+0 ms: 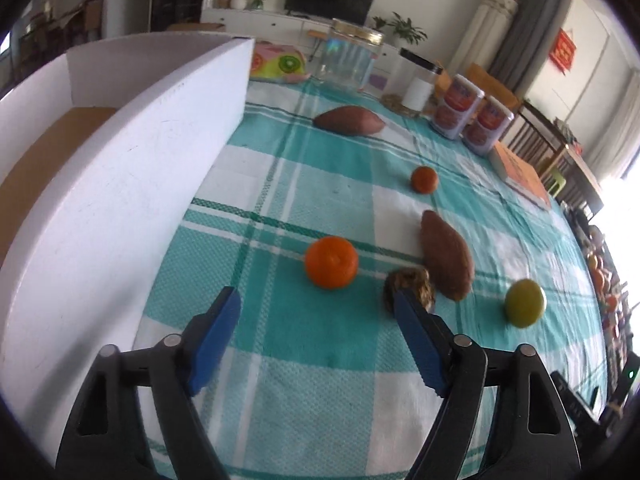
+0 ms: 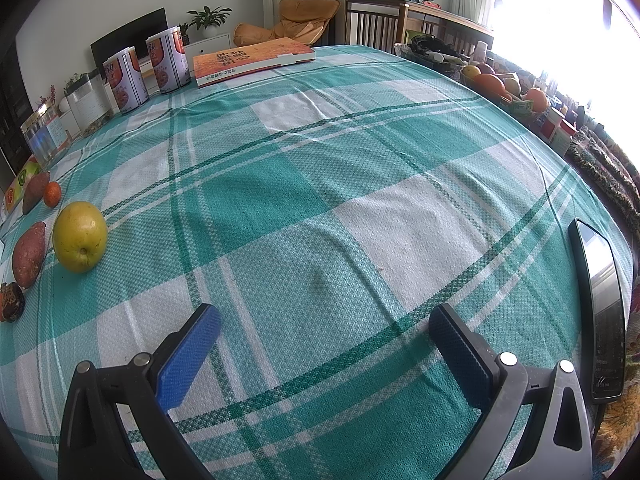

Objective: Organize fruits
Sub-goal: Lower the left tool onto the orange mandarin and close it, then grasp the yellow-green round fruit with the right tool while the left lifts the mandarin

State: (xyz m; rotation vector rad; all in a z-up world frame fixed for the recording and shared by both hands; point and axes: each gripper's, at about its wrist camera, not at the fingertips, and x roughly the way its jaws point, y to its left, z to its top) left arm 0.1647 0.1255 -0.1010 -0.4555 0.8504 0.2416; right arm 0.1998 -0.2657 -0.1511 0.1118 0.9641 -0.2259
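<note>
In the left wrist view my left gripper (image 1: 318, 300) is open and empty, just short of a big orange (image 1: 331, 262). A dark wrinkled fruit (image 1: 410, 286) lies by its right fingertip. A sweet potato (image 1: 446, 254), a small orange (image 1: 424, 179), a second sweet potato (image 1: 349, 121) and a yellow-green fruit (image 1: 525, 302) lie further off. A white box (image 1: 132, 168) stands at the left. My right gripper (image 2: 324, 316) is open and empty over bare cloth. The yellow-green fruit (image 2: 80, 236), a sweet potato (image 2: 29, 254) and the dark fruit (image 2: 11, 300) sit far left of it.
Two cans (image 1: 472, 114), a glass jar (image 1: 348, 58), a plastic jar (image 1: 418, 84) and an orange book (image 2: 252, 60) line the table's far side. A phone (image 2: 600, 312) lies at the right edge. A fruit basket (image 2: 502, 86) stands beyond the edge.
</note>
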